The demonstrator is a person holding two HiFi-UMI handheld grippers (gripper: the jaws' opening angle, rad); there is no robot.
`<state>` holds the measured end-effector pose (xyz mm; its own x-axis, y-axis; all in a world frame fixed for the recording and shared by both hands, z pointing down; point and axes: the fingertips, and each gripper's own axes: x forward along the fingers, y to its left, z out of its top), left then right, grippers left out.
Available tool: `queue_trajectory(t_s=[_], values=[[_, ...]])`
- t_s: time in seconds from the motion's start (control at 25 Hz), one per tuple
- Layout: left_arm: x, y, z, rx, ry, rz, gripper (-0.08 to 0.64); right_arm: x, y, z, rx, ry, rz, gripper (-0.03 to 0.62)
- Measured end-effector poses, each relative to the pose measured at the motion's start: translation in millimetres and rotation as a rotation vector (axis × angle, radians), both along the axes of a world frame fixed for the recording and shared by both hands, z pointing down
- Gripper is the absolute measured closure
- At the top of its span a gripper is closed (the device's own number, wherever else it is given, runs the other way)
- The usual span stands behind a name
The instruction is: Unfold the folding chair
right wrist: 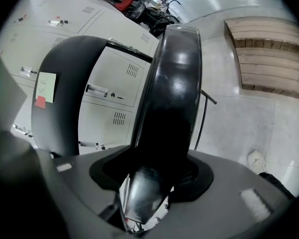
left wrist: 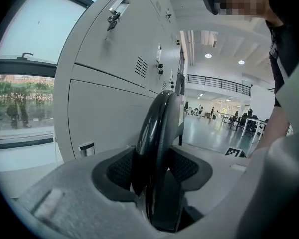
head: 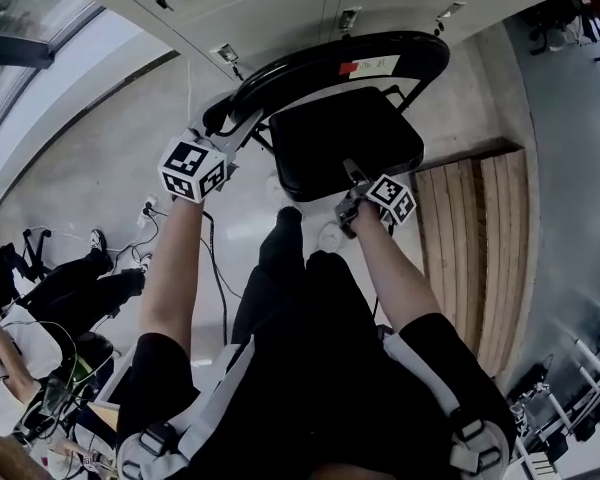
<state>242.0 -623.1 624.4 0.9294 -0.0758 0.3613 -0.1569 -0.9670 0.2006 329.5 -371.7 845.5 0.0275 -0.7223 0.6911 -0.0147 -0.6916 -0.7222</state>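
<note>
The black folding chair stands in front of me in the head view, its padded seat (head: 345, 138) tilted toward me under the curved backrest (head: 360, 53). My left gripper (head: 225, 118) is at the backrest's left end. In the left gripper view the backrest's edge (left wrist: 159, 128) runs upright between the pads and my left gripper (left wrist: 152, 168) is shut on it. My right gripper (head: 352, 183) is at the seat's near edge. In the right gripper view the thick seat (right wrist: 174, 83) fills the gap of my right gripper (right wrist: 154, 171). The backrest (right wrist: 55, 108) bears a pale note.
Grey lockers (left wrist: 114, 83) stand right behind the chair. A slatted wooden platform (head: 475, 238) lies on the floor to the right. Cables (head: 215, 258) trail across the floor at left, near a seated person (head: 70, 288). My legs and a white shoe (right wrist: 256, 159) are below the seat.
</note>
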Motion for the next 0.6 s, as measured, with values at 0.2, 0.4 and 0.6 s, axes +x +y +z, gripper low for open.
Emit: queue_trajectory(t_s=[0.2, 0.4, 0.6], values=[[1, -2, 10, 0.006, 0.017, -0.006, 0.356, -9, 24, 19, 0.04, -0.017, -0.002, 0.364], [-4, 10, 24, 0.009, 0.032, -0.011, 0.356, -23, 62, 48, 0.064, -0.04, 0.003, 0.357], [-9, 23, 27, 0.01, 0.081, -0.015, 0.357, -30, 82, 64, 0.09, -0.058, -0.006, 0.351]])
